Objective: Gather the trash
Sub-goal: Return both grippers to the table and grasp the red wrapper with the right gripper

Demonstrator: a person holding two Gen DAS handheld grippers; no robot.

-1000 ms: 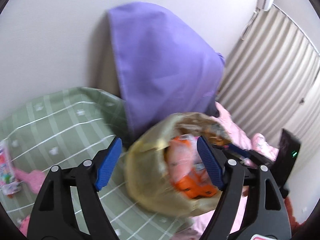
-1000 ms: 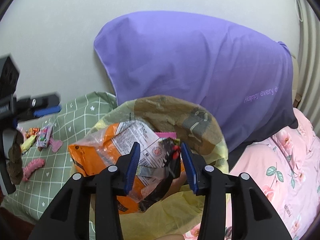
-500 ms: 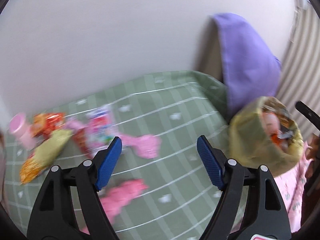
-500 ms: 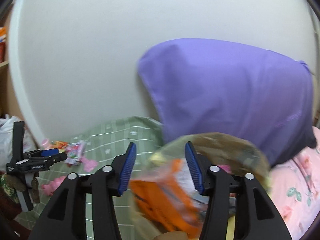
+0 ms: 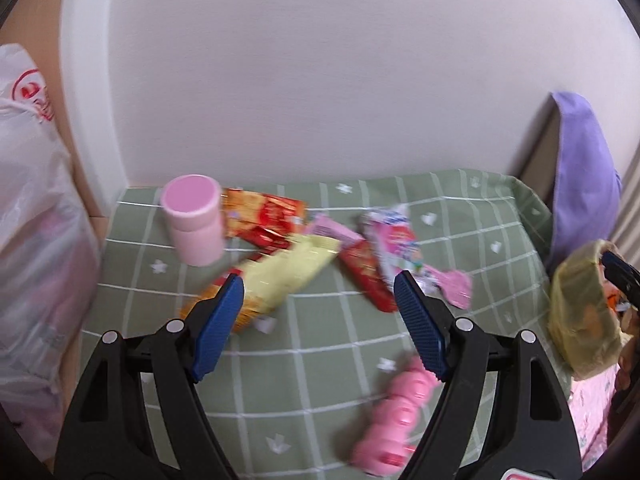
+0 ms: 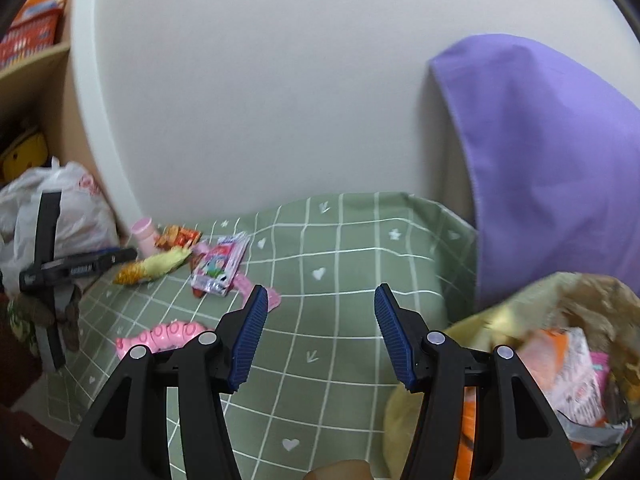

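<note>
The left hand-held gripper (image 5: pixel 318 318) has swung from the trash bag (image 5: pixel 580 312) to the wrappers, jaws open and empty; crowded beyond it, the yellow wrapper (image 5: pixel 280 276) risks dragging neighbours.

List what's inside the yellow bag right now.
The yellow bag holds an orange wrapper, white printed packaging and a pink piece. Anything deeper is covered by these and by the right gripper, jaws open.
</note>
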